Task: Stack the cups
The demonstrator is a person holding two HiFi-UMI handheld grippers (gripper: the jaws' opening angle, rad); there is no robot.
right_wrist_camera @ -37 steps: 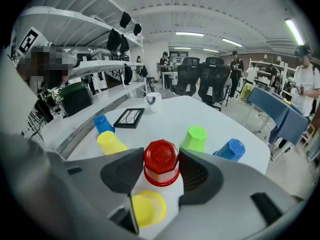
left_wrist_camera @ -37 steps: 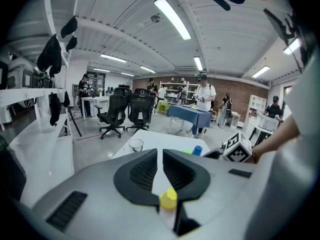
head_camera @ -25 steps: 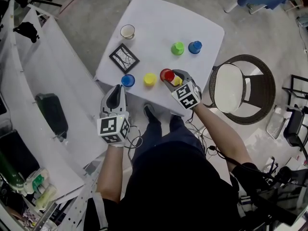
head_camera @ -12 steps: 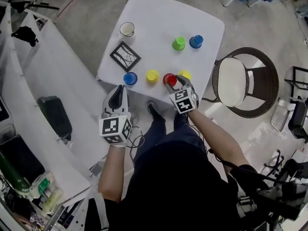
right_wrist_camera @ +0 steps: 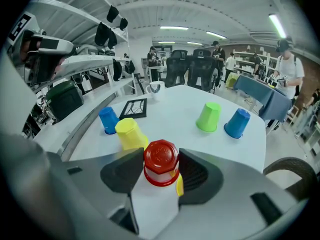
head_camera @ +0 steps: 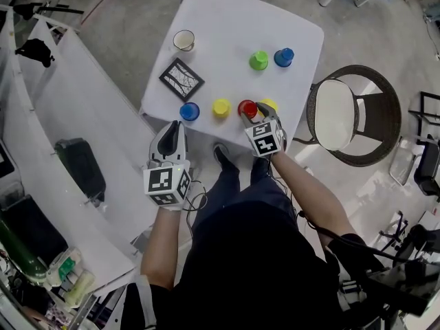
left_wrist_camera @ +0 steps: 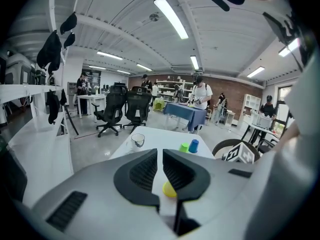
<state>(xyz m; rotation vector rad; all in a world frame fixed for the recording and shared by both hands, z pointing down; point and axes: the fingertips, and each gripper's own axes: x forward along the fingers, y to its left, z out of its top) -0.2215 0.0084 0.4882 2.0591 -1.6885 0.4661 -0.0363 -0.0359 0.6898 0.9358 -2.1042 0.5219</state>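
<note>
The blue cup (head_camera: 190, 111) stands upside down just ahead of the left fingers (left_wrist_camera: 142, 171), which are drawn almost together, with only a slit between them and nothing in it. To its right comes a yellow cup (head_camera: 221, 107), then the red cup (right_wrist_camera: 161, 159), inverted between the right fingers (right_wrist_camera: 197, 174), whose pads are closed against its opposite sides. A second yellow cup (head_camera: 269, 104) sits just right of those fingers.

The red cup looks like light, thin-walled plastic. It is probably stiff enough to carry but apt to flex under a hard squeeze, and its smooth taper could let the pads slip toward the narrow base. Mid-wall on two opposite facets seems the soundest hold.

The left gripper view alone shows the empty slit, with yellow plastic beyond the tips. The head view lays out the row on the white surface (head_camera: 227, 26) but hides the pad contact under the marker cube (head_camera: 266, 138). The right gripper view shows that contact, yet only a sliver of the second yellow cup beside the right pad. Whether the red rim rests on the surface I cannot tell.
</note>
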